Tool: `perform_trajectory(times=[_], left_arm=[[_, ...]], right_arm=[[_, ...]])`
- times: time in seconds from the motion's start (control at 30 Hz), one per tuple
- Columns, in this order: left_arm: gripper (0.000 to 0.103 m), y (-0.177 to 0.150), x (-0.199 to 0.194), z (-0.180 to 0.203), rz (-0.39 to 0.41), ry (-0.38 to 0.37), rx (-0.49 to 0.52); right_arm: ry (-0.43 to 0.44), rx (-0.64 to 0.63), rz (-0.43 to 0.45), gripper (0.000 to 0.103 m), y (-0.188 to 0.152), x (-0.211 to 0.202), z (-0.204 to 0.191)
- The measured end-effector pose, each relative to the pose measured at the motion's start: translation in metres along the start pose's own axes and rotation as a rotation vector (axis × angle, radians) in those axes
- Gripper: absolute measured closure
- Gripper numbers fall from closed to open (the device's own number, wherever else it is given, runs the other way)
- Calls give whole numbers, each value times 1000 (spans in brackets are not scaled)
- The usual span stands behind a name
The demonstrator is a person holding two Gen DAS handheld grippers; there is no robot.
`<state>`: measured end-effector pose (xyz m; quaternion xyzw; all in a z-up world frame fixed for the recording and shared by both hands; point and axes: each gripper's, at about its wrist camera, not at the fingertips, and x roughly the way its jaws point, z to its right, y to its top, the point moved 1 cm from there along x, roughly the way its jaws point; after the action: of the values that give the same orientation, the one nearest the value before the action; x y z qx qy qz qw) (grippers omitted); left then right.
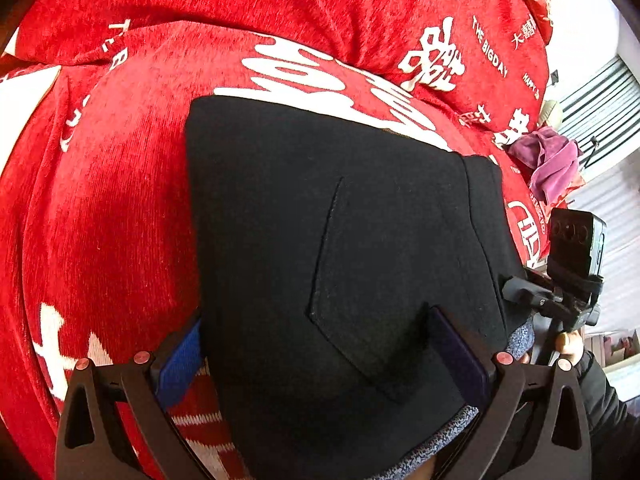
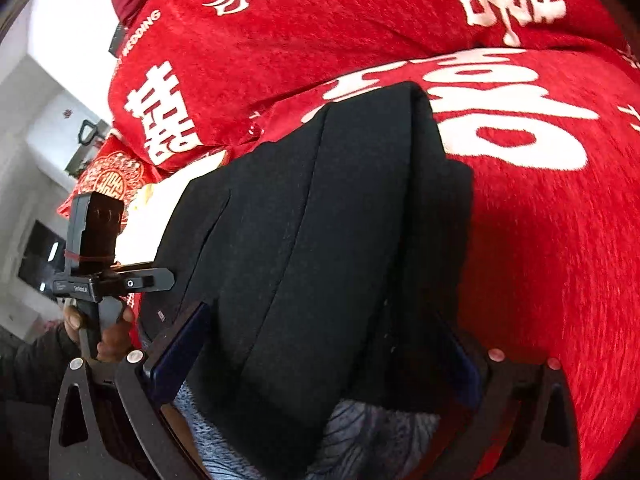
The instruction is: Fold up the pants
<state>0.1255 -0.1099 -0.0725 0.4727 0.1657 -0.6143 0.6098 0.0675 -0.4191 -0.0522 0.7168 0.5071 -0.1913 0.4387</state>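
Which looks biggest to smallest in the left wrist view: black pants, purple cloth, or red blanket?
1. red blanket, filling most of the frame.
2. black pants, though they sit nearest the camera, which inflates them.
3. purple cloth, small and farther away, so its true size is unsure.

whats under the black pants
The pants lie on the red blanket, which shows all around them. A grey-blue fleecy lining peeks out at their near edge. Whatever lies beneath their middle is covered.
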Motion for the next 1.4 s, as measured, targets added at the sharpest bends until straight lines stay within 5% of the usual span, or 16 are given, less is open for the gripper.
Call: perform_trajectory(times=[0.07, 0.17, 0.3, 0.5, 0.77, 0.97, 1.07, 1.13, 1.2, 1.3, 1.4], left_arm=[[2, -1, 0, 5, 25, 19, -19], [21, -2, -7, 18, 50, 61, 24], [38, 3, -16, 29, 50, 69, 48], [48, 10, -35, 43, 72, 64, 70], [48, 78, -49, 44, 129, 61, 14], [48, 121, -23, 21, 101, 88, -57], [45, 124, 9, -4, 37, 102, -118], [30, 120, 26, -19, 17, 121, -157], [24, 116, 28, -31, 22, 81, -200], [24, 111, 10, -34, 26, 81, -208], [24, 105, -30, -25, 129, 124, -171]], right_arm=[[-36, -12, -6, 0, 0, 2, -5], [-131, -32, -32, 3, 4, 6, -22], [-151, -19, 4, 37, 7, -14, -29], [-163, -49, 26, 47, 15, -27, -49], [-139, -59, 78, 48, 72, -35, -53], [-137, -39, 49, 47, 126, -7, -35], [-138, -1, -5, 47, 136, 21, -14], [-169, 33, -43, 42, 135, 41, 2], [-172, 79, -55, 26, 132, 50, 14], [-109, 179, -19, 23, 129, 39, 28], [-118, 197, 108, 20, 124, -3, 22]])
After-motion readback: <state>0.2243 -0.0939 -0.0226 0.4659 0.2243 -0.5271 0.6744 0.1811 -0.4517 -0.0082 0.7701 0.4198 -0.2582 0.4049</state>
